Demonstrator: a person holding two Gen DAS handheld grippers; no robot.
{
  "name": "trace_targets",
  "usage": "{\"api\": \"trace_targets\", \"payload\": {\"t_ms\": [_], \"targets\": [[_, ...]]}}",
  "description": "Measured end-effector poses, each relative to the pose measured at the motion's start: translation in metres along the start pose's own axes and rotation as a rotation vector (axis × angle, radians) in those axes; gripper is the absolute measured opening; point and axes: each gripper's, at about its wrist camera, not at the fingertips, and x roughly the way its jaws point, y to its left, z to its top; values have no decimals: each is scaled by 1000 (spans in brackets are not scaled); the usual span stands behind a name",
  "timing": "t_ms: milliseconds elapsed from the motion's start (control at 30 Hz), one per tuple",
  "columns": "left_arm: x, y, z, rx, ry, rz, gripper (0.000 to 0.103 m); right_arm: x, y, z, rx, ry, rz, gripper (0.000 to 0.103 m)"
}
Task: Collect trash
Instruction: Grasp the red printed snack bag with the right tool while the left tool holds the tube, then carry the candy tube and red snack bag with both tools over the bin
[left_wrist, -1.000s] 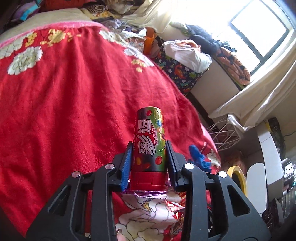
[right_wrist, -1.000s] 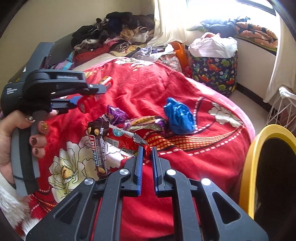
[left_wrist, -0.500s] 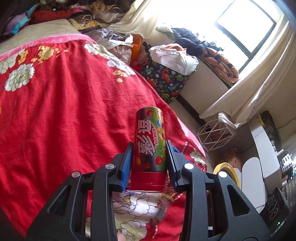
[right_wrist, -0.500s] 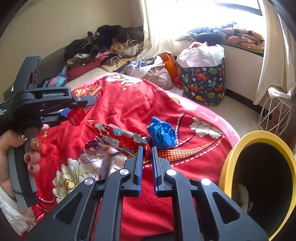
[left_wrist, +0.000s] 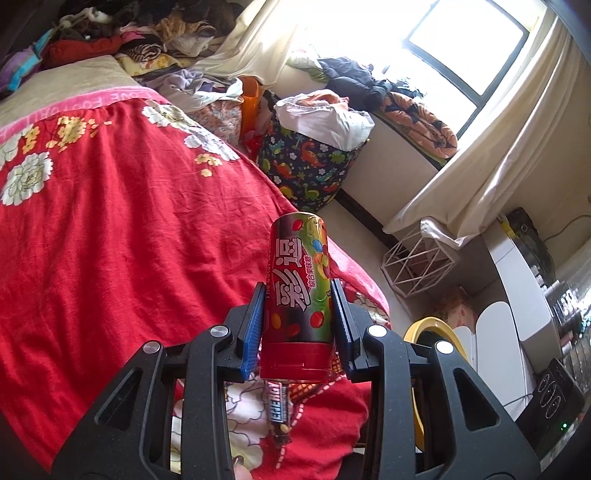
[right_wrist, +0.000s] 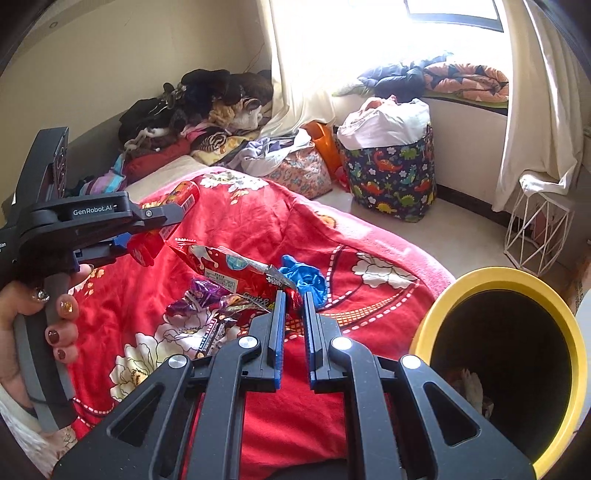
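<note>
Moved: both tools are higher now; yellow bin (right_wrist: 495, 291) shows more.
Left tool (left_wrist: 297, 325): grasping candy tube (left_wrist: 298, 291), above the bed.
Right tool (right_wrist: 293, 332): clenched, empty.
Bed: red floral blanket (right_wrist: 236, 221) carries wrappers (right_wrist: 229, 273).
Room: window, curtain.

Left hand-held gripper (left_wrist: 297, 319): jaws clamped on a candy tube (left_wrist: 298, 295), tilted downward. Right hand-held gripper (right_wrist: 293, 328): jaws closed, empty, tilted downward.
</note>
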Motion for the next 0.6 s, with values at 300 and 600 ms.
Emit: {"api": "trace_targets", "payload": {"t_ms": [300,600], "targets": [[0,-20,-3,43,4,-29,27,-16,-15,0,41,-27,-29,9],[0,-42,-6,92,6,-55,27,-31,-32,-2,81,-51,-54,9]]}}
